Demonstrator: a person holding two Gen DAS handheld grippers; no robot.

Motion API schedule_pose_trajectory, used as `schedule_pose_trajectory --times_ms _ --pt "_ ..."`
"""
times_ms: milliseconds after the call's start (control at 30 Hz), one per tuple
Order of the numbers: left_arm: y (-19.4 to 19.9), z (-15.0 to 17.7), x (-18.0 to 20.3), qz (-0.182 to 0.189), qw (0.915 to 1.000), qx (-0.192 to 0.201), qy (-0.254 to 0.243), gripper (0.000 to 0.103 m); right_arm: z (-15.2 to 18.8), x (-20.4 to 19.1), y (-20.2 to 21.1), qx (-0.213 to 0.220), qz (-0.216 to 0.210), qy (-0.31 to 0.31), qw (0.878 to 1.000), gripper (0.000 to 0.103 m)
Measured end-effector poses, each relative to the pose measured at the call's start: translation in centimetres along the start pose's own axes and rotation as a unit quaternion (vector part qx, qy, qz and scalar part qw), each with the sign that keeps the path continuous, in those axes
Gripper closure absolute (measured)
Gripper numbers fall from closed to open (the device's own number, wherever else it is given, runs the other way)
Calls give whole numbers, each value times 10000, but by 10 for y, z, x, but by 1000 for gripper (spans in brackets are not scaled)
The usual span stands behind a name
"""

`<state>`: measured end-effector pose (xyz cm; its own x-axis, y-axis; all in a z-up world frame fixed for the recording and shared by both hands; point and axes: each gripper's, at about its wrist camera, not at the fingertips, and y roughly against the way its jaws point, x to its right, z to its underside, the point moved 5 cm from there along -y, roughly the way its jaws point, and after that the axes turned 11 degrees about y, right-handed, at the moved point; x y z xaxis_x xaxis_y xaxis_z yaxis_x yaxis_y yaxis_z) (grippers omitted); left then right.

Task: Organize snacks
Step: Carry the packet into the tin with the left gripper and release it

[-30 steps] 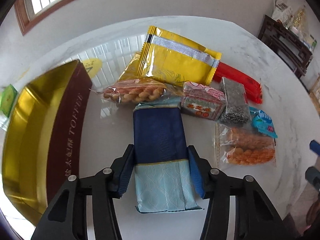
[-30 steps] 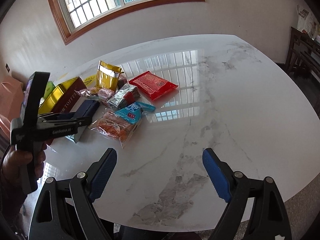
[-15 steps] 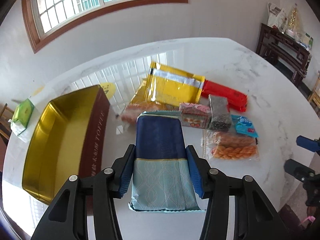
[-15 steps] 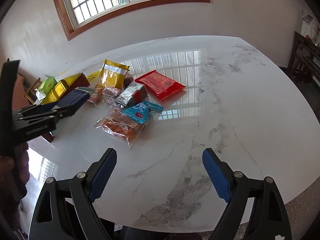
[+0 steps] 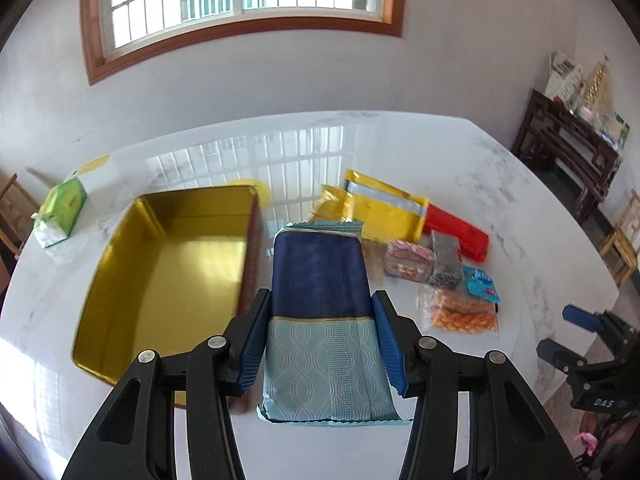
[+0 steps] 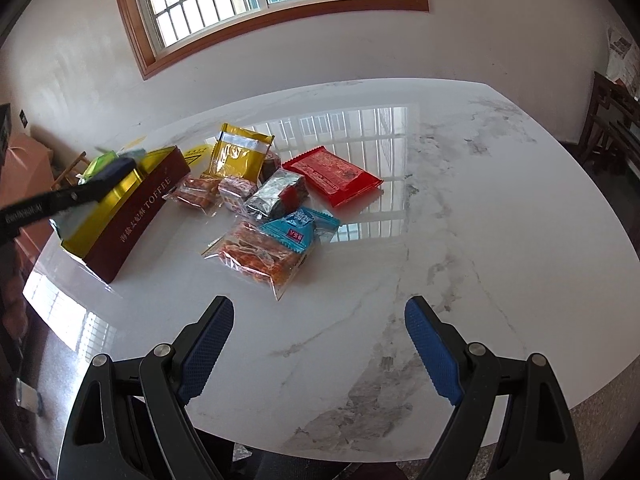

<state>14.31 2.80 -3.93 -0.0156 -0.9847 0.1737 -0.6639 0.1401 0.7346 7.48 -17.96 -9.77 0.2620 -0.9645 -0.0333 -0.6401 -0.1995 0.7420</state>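
Observation:
My left gripper [image 5: 320, 320] is shut on a dark-blue and pale-blue snack packet [image 5: 320, 300], held in the air above the table just right of the open gold-lined toffee tin [image 5: 168, 264]. The tin holds nothing. In the right wrist view the same left gripper [image 6: 96, 184] hangs over the tin [image 6: 136, 216]. A heap of snacks lies right of the tin: a yellow bag [image 5: 384, 208], a red packet [image 6: 332, 176], a silver packet [image 6: 276, 196], a blue sachet [image 6: 296, 228] and clear bags of orange snacks [image 6: 256, 256]. My right gripper [image 6: 320, 344] stands open over bare marble.
A green tissue pack [image 5: 60, 216] lies at the table's far left, behind the tin. A dark wooden sideboard [image 5: 568, 152] with papers stands at the right wall. The right half of the marble table [image 6: 480, 200] is bare.
The left gripper has lifted the blue packet off the table and pulled back, so the tin's inside now shows. The right gripper has stayed where it was.

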Motion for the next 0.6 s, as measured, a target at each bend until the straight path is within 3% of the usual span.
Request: schedule_pose_trajectory --times_ms 267,600 --pt "9 -25 -44 -443 9988 201 74 52 -7 4 -2 43 -20 25 10000 18" --pt "-48 -55 -112 -1002 9944 -177 291 52 -29 13 -15 53 -355 -83 9993 18"
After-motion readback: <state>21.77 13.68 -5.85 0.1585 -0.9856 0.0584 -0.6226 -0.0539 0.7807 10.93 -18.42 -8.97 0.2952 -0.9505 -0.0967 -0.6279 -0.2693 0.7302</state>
